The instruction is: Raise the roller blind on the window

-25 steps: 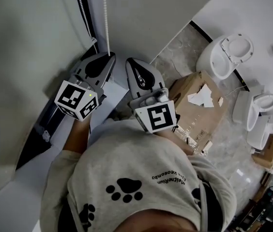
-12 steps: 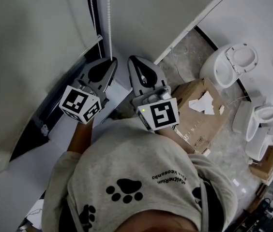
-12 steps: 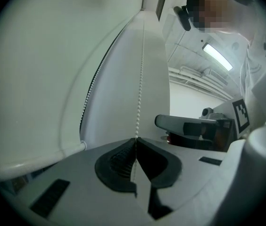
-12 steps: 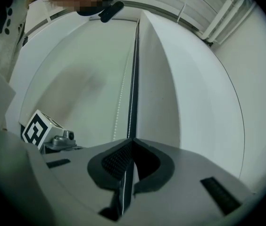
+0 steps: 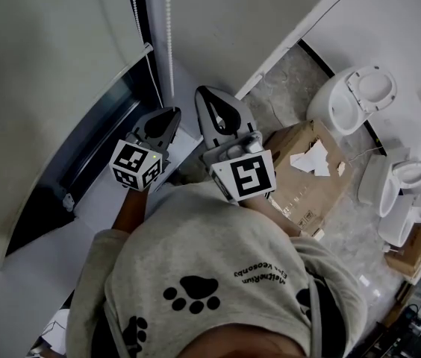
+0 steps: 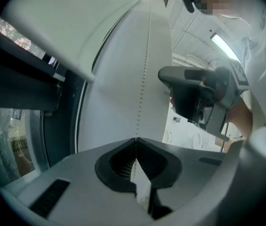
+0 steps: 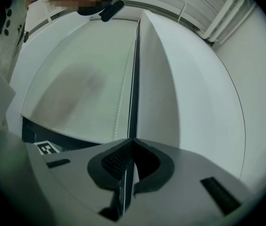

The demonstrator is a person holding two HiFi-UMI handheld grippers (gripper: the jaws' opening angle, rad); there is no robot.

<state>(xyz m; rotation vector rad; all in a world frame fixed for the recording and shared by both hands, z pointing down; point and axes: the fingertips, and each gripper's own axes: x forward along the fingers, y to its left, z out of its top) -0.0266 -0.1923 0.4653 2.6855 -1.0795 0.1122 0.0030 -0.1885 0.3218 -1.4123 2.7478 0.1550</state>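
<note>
Left claw (image 5: 173, 112) below right claw (image 5: 201, 92), seemingly gripping chain (image 5: 169, 36).

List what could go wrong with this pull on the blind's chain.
The left gripper pinches the thin bead chain at its jaw tips; a hard pull may make it slip out.
The right gripper is shut on a strand too; pulling against that grip could bind or strain the loop.
The cardboard box lies close beside the person: a possible trip.

Beige shirt (image 5: 218, 237), black paw prints (image 5: 192, 292)
</note>
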